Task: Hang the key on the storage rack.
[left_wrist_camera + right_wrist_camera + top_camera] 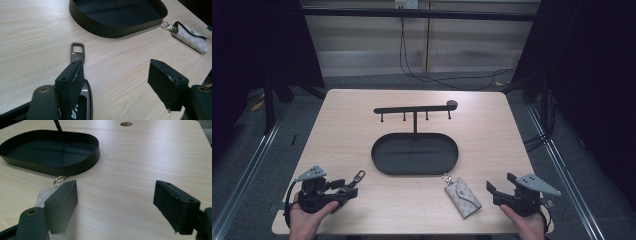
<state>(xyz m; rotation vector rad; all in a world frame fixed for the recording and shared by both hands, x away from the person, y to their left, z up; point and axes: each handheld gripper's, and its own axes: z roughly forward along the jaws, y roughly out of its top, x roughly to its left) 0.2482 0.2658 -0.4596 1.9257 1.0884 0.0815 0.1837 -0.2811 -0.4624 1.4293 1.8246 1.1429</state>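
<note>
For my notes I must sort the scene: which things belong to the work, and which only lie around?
Belong to the work:
key fob
key pouch
black tray
hook rack
left gripper
right gripper

Only lying around:
cables on the floor behind the table

Light wood table (352,115) with a key stand and two key items lying on it

The table has a pale grain top with rounded corners and a small round hole (126,124) near its far edge. Near the middle sits a black oval tray (379,161) with a low upright wall; a thin post rises from its far side to a crossbar (412,108) with four small pegs. On the bare wood just beside the tray's near rim lies a beige patterned key pouch (463,197), its metal ring (446,176) pointing toward the tray. Left of it, apart from the tray, lies a dark key fob (77,56) with a rectangular metal loop, flat on the wood.
</note>
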